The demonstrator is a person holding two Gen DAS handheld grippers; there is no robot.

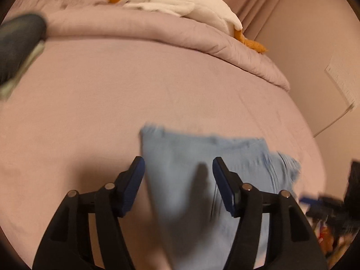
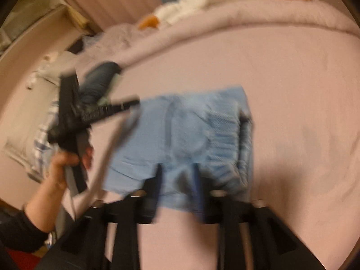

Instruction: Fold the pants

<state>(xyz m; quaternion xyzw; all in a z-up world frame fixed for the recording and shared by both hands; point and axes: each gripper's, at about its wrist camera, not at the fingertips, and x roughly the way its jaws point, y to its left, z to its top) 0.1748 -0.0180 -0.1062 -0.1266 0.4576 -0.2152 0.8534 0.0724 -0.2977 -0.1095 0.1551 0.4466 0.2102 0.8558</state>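
Note:
The light blue pants (image 1: 191, 157) lie folded in a compact rectangle on the pink bed sheet (image 1: 112, 103). In the left wrist view my left gripper (image 1: 177, 164) hovers over the pants' left part, jaws wide apart, nothing pressed between the pads. The right wrist view is blurred. It shows the pants (image 2: 180, 132) with the gathered waistband to the right. My right gripper (image 2: 177, 177) stands over their near edge, its fingers apart and gripping no fabric. A hand at the left holds the left gripper (image 2: 128, 104) by the pants' left edge.
A dark rolled garment (image 1: 20, 45) lies on the sheet to the left, also seen as the dark roll (image 2: 99, 78). A white plush goose (image 1: 180, 2) rests on the bunched quilt (image 1: 157, 29) at the back. Clutter (image 1: 333, 213) sits past the bed's right edge.

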